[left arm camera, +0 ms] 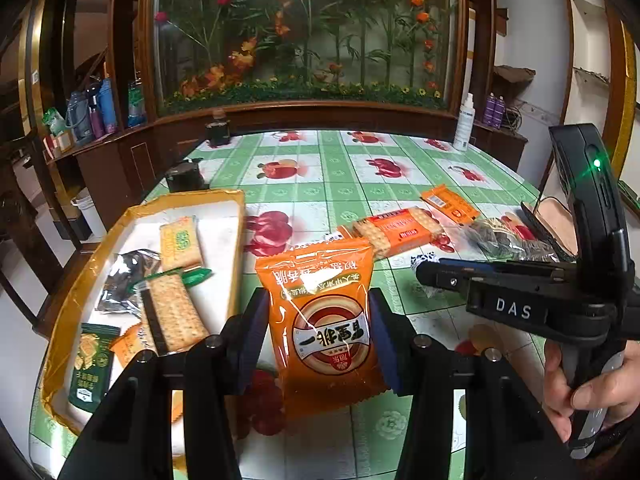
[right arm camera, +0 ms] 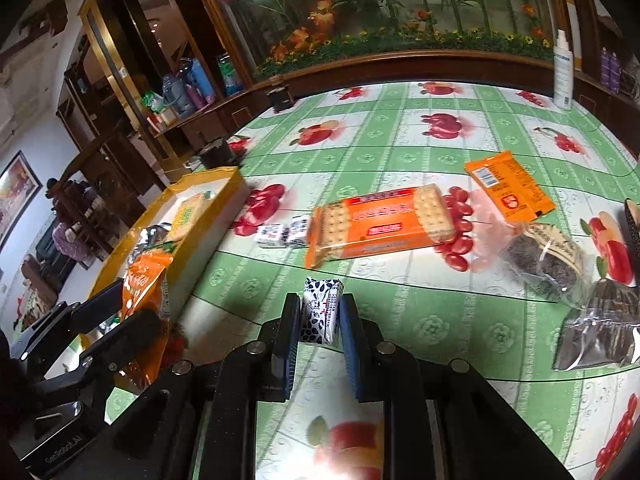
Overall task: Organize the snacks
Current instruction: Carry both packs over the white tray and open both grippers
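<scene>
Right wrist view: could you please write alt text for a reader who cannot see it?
The right claw grips a small white candy with dark spots above a green fruit-print tablecloth. Beyond lie an orange cracker pack and two more candies; a yellow tray sits left.

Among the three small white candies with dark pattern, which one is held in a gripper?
The candy between the right gripper pads; the other two candies lie together on the table beside the long cracker pack.

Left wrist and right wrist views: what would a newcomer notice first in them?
First, the orange snack packet clamped in the left gripper, right in the middle of the left wrist view, beside the yellow-edged box of crackers. Next, the small black-and-white patterned candy pinched in the right gripper above the green fruit-print tablecloth, with the long orange cracker pack lying beyond.
</scene>
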Demonstrator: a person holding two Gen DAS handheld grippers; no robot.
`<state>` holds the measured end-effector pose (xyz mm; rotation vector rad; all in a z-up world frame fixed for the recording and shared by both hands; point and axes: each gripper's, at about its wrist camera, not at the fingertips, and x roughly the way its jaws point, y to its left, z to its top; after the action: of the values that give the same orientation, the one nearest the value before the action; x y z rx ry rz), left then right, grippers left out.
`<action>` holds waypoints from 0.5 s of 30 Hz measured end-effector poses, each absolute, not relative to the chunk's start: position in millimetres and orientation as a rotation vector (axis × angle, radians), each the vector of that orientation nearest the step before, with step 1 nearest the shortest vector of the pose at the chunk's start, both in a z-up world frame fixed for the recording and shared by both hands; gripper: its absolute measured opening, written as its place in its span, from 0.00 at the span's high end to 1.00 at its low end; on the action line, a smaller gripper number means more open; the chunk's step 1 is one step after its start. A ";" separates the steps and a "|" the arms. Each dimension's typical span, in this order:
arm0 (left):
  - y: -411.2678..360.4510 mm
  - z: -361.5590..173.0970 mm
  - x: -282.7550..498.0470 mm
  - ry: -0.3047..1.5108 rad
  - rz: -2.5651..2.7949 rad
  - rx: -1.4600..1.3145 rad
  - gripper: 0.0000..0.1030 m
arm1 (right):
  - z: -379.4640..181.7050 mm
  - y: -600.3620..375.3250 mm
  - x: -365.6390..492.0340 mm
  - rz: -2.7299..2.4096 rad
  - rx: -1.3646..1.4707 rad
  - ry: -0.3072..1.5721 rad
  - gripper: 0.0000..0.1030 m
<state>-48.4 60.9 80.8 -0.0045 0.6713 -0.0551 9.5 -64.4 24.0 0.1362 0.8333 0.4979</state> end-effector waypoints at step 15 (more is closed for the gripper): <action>113.2 91.2 -62.1 0.638 0.016 -0.081 0.53 | 38.0 -3.4 -4.6 0.605 0.096 0.828 0.79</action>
<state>-62.1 113.2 91.2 -0.0814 0.6382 0.0161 -4.6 -3.4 38.0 0.0958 0.8282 0.6047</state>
